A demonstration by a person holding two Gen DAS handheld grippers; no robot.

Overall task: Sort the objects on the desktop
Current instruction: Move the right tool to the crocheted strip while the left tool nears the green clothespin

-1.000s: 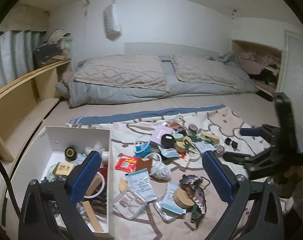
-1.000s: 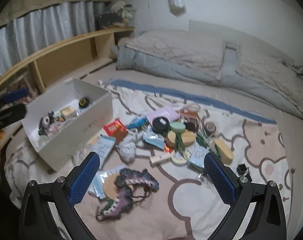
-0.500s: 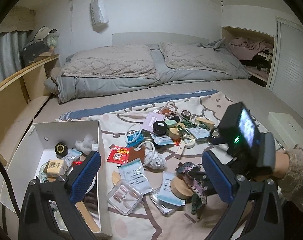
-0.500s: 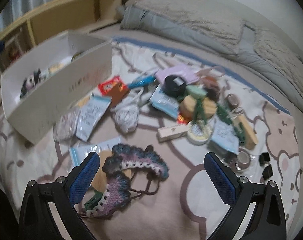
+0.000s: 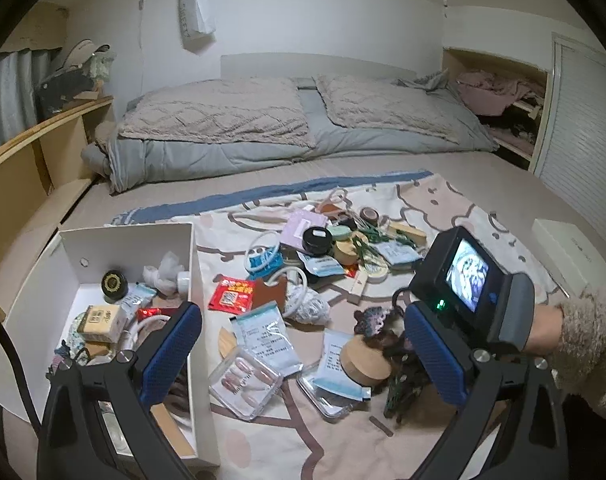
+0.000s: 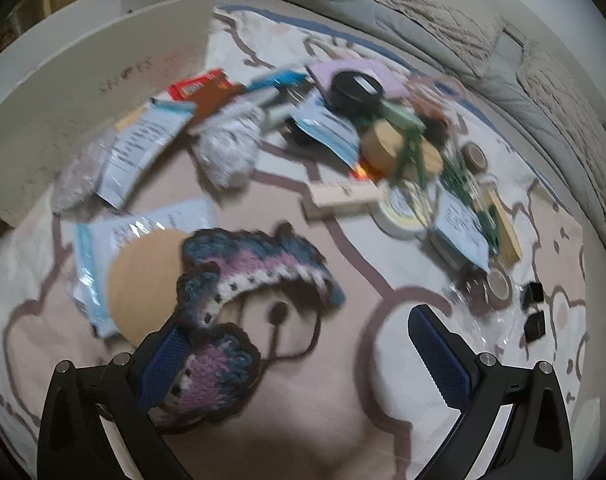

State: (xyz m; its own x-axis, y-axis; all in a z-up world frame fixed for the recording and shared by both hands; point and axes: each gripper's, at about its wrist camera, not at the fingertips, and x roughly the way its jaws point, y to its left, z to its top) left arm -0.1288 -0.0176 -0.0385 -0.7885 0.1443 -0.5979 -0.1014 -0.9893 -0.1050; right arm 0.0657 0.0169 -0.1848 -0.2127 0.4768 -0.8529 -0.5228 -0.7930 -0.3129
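A pile of small objects lies on a patterned blanket (image 5: 443,204) on the bed. A crocheted purple-blue piece (image 6: 239,276) lies partly on a round wooden lid (image 6: 143,276); it also shows in the left wrist view (image 5: 373,316). My right gripper (image 6: 303,360) is open and low over it, its left finger (image 6: 163,364) at the piece's lower lobe. My left gripper (image 5: 303,352) is open and empty, above the blanket beside the white box (image 5: 195,264). The right gripper's body (image 5: 471,280) shows in the left wrist view.
The white box holds several small items. On the blanket lie sachets (image 5: 263,336), a clear nail case (image 5: 245,380), a red packet (image 5: 233,294), a black jar (image 5: 317,238), tape rolls and a wooden block (image 6: 343,196). A white carton (image 5: 563,256) sits right. Pillows lie behind.
My right gripper has dropped down and forward towards the crocheted piece, which now fills its view. My left gripper has shifted slightly; the box and pile look nearer.
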